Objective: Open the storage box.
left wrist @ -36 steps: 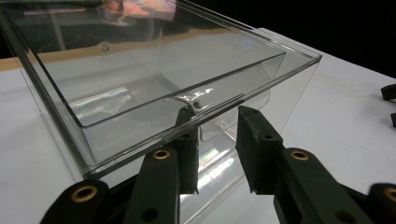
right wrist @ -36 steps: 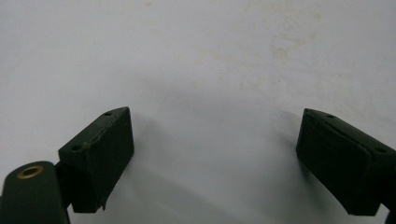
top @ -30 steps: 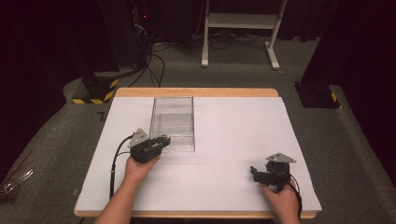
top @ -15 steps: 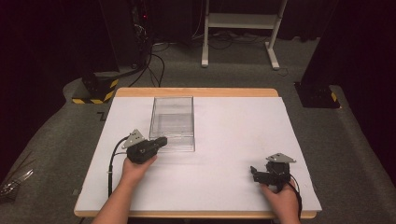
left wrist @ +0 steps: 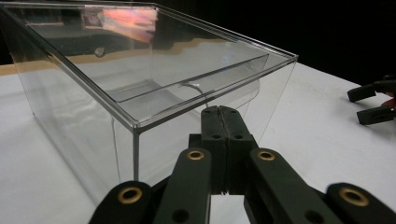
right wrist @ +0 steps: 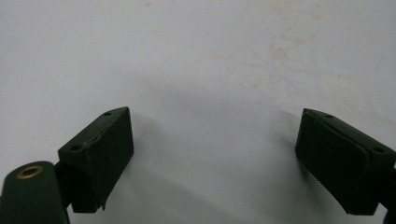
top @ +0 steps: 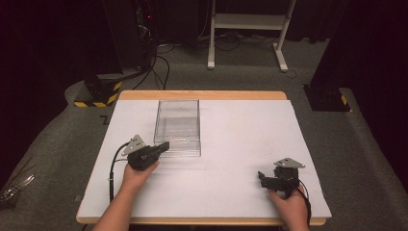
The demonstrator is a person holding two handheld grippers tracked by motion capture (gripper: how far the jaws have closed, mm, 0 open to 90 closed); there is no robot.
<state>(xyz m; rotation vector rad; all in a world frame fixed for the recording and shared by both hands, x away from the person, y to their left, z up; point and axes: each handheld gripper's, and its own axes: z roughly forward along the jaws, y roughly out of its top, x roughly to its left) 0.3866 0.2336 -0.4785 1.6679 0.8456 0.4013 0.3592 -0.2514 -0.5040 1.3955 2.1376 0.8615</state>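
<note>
Two grippers are in my hands, and the work sits with the left gripper, whose jaws are pressed together with nothing between them, tips at the near left corner of the clear plastic box. That box stands on the white table, left of centre toward the far edge. I judge the step to be nudging or squaring the box, so I would keep the tips low on the near wall and push slowly; a high contact could tip a light, empty container.

From the left gripper view I see that the closed tips sit just below the rim, touching or nearly so; I cannot tell which. From above I can see the right gripper, resting well apart at the near right. Its own view shows spread pads over bare tabletop.
</note>
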